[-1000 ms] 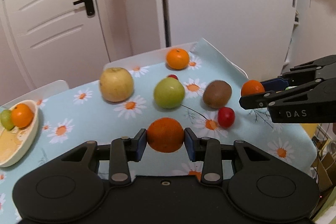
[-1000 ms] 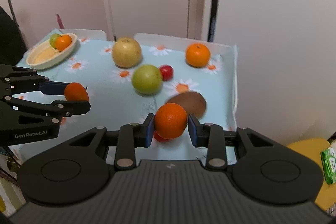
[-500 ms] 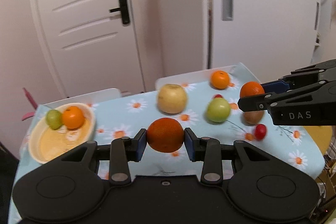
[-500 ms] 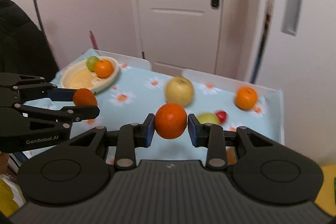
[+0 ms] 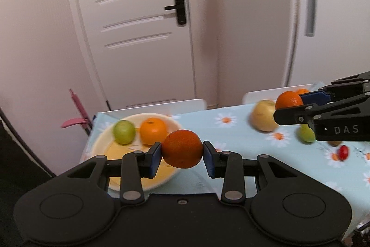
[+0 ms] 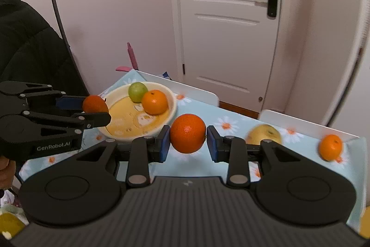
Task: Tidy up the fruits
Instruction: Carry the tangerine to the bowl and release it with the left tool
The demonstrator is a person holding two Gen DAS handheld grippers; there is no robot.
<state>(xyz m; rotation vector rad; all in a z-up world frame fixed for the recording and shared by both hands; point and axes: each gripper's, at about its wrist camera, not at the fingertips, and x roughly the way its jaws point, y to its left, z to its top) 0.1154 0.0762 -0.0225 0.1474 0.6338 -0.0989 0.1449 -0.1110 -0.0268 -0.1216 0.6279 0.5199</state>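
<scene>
Daisy-print cloth covers the desk [image 5: 242, 133], with a cream bowl [image 6: 170, 96] at its left end holding a green fruit [image 6: 138, 91] and an orange [image 6: 154, 101]. Left gripper [image 5: 182, 157], closed on a dark orange [image 5: 182, 148], hangs at the bowl's near rim, the nearer of the two. Right gripper [image 6: 187, 147], closed on a bright orange [image 6: 187, 133], sits just right of the bowl, whose near half looks free.

Left wrist: looked along its fingers, above the table, toward the door [image 5: 138, 34]; bowl [image 5: 101, 142] lower left
Right wrist: same facing; shared bowl [image 6: 171, 96], door [image 6: 231, 15]
</scene>
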